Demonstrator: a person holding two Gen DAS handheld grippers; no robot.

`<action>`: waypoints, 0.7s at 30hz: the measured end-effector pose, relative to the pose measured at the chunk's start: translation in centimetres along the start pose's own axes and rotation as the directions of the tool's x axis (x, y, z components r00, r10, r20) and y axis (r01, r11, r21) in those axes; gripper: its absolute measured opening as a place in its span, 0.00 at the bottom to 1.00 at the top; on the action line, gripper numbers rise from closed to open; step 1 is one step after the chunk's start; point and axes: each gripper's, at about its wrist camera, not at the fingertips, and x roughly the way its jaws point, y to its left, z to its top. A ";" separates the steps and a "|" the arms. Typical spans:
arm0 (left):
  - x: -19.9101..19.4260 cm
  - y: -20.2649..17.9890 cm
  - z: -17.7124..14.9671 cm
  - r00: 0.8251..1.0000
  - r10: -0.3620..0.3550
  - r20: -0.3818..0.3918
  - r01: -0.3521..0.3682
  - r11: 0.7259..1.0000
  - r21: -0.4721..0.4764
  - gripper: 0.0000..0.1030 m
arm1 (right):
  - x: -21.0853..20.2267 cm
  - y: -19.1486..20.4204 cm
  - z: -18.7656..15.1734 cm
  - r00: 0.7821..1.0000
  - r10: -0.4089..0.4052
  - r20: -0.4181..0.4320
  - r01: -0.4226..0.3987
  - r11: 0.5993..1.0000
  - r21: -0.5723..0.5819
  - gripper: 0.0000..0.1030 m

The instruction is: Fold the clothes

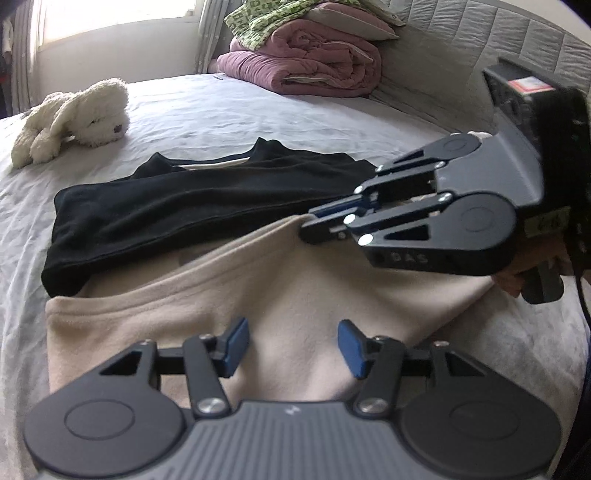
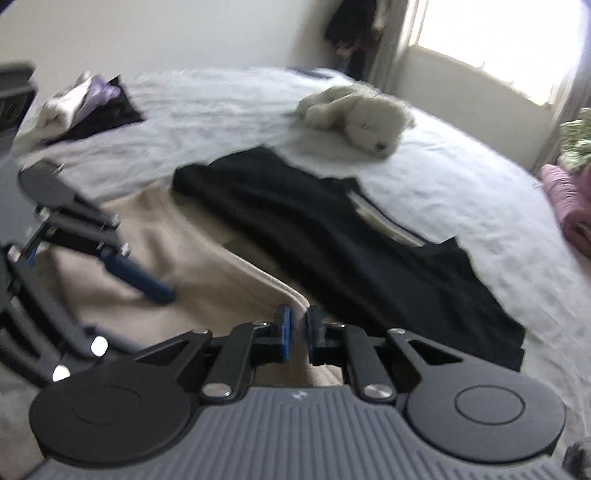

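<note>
Two garments lie on the bed: one beige garment [image 1: 280, 295] of soft, fleece-like cloth, nearest to the cameras, and one black garment [image 1: 177, 210], folded into a long flat shape, lying just behind it and touching its far edge (a pale strip shows at the neck opening of the black one). The right gripper [image 1: 314, 230] comes in from the right side and its jaws are closed together on the upper corner of the beige cloth; in its own view the blue pads [image 2: 284, 328] stand nearly together with the beige hem between them. The left gripper [image 1: 293, 345] hangs above the lower middle of the beige garment, its two blue pads apart, with nothing between them; whether they touch the cloth I cannot tell. Both tools are of black plastic with ribbed grey bodies. The bed sheet [image 1: 221, 107] is pale grey-white and wrinkled. On it rests one white plush toy [image 1: 74, 118], fluffy, lying on its side, well apart from the garments. At the head of the bed are one folded pink quilt [image 1: 314, 66] with one green patterned cloth [image 1: 266, 18] on top. One small pile of mixed clothes [image 2: 85, 107], blurred, lies at the far corner.
</note>
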 end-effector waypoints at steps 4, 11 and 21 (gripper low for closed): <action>-0.1 0.0 0.1 1.000 0.004 -0.001 -0.004 1.000 0.001 0.53 | 0.9 0.7 -0.7 0.999 0.001 -0.053 -0.003 0.999 -0.038 0.14; -0.5 0.9 0.3 1.000 0.026 0.014 -0.025 0.999 -0.041 0.53 | -0.6 -0.5 -0.5 1.000 -0.013 -0.010 0.013 0.999 0.046 0.17; -0.4 1.2 0.0 0.996 0.084 0.023 -0.083 0.995 -0.061 0.53 | -1.5 0.4 -1.3 1.000 0.015 -0.024 -0.012 0.995 0.102 0.22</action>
